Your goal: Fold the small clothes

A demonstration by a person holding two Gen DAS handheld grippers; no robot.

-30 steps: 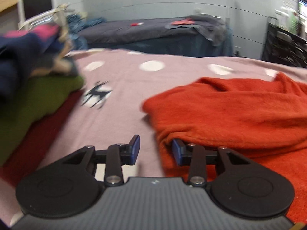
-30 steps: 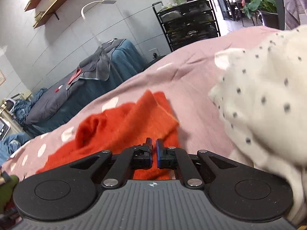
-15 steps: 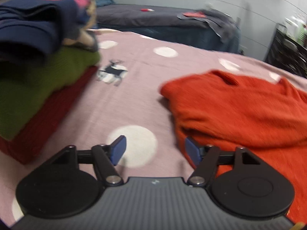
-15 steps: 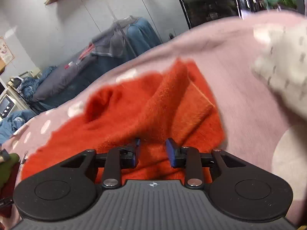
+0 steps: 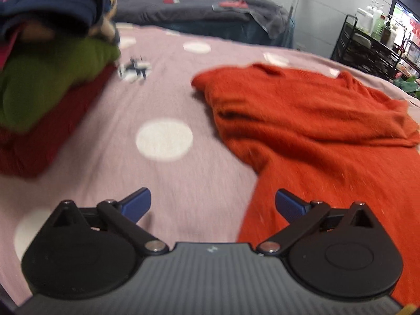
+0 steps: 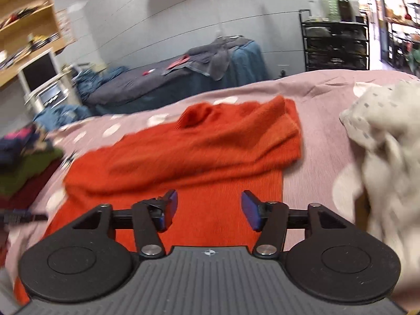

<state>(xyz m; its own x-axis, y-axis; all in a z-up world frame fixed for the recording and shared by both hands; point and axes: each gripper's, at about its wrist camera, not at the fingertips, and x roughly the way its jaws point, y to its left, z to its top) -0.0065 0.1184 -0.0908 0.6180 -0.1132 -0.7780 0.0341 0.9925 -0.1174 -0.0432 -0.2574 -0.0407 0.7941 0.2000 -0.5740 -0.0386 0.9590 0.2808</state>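
Orange sweater [image 6: 199, 152] is lying half-folded mid-frame on the bed [image 5: 183, 168].
Both hand-held grippers, left [image 5: 212, 203] and right [image 6: 207, 210], are gaping empty; grab matching hem corners next.

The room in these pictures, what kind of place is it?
Probably a bedroom used as workspace: clothes lie on a pink dotted bedspread, a second bed stands by the wall, with a wooden shelf and a black storage cart.

1. Sweater [image 6: 199, 155] lies on the bedspread [image 5: 162, 105], partly folded over itself.
2. Stack of folded clothes [image 5: 47, 84] sits to its left, apart.
3. Dotted garment [image 6: 386, 131] lies to its right, apart.
4. A second bed [image 6: 168, 84] stands behind; a shelf cart [image 6: 336, 44] behind right.
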